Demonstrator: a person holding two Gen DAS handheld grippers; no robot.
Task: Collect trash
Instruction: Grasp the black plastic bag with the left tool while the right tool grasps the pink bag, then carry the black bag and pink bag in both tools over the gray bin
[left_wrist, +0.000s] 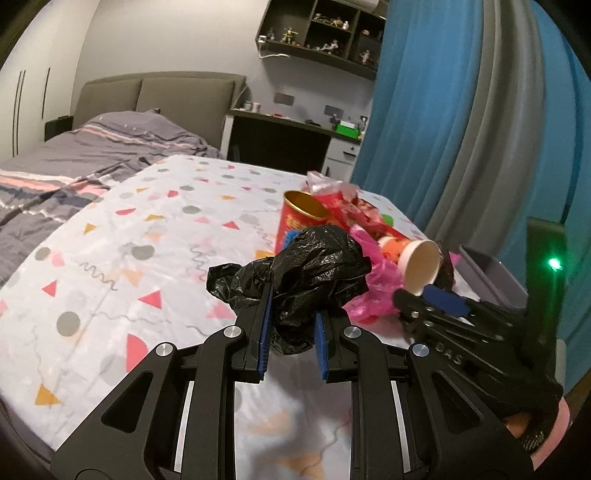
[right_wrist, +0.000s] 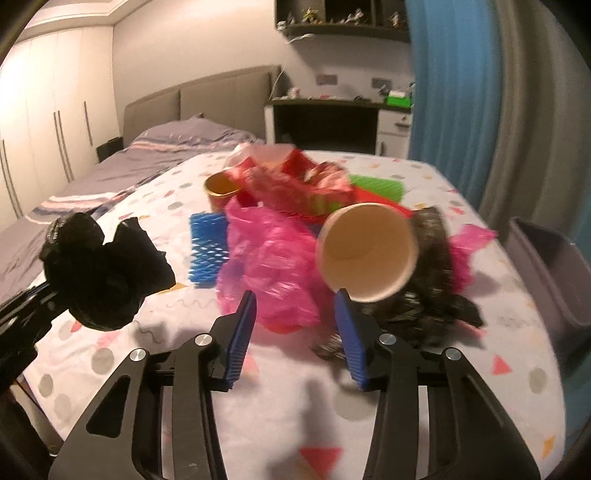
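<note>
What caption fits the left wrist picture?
Left gripper clamps a crumpled black plastic bag above the patterned tablecloth.

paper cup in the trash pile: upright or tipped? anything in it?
Tipped. The paper cup lies on its side on the trash pile, its mouth facing the right gripper. The pale inside looks empty as far as the view shows.

Crumpled black bag (left_wrist: 306, 280) is off the table, pinched in the left gripper (left_wrist: 291, 332). The pile sits close behind: paper cup (right_wrist: 367, 251) on its side, mouth toward us, on pink plastic (right_wrist: 266, 258); red can (left_wrist: 299, 221) upright, open.
</note>
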